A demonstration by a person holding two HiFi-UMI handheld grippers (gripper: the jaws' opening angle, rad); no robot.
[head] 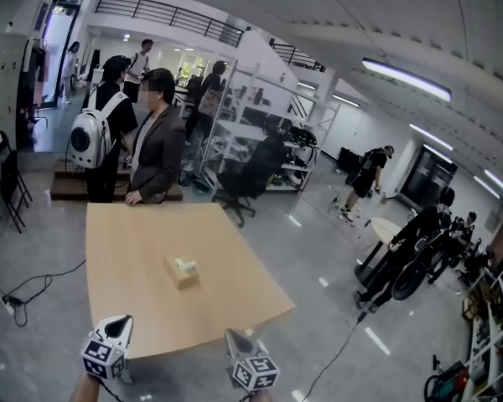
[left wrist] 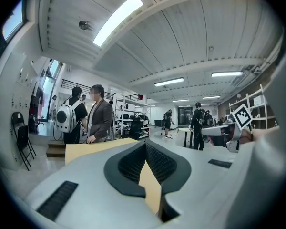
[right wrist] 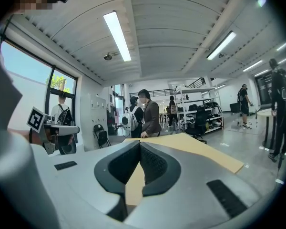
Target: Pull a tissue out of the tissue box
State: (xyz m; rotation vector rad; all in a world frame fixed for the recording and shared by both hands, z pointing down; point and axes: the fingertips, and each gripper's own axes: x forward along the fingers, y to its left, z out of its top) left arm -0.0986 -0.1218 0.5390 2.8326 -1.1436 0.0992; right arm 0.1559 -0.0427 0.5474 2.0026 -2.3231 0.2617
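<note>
left tongs [head: 117,325] and right tongs [head: 237,340], clenched empty, hover at the tabletop [head: 142,233] edge, seemingly poised to reach the tissue box [head: 183,271].

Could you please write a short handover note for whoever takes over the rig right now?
Left gripper: shut, empty, by the near edge of the light wooden table.
Right gripper: shut, empty, also at the near edge.
Small beige tissue box: mid-table, apart from both grippers.
Done: nothing, no tissue pulled out yet.
Left: reach the box, open a gripper, pinch the tissue, pull it out.
</note>
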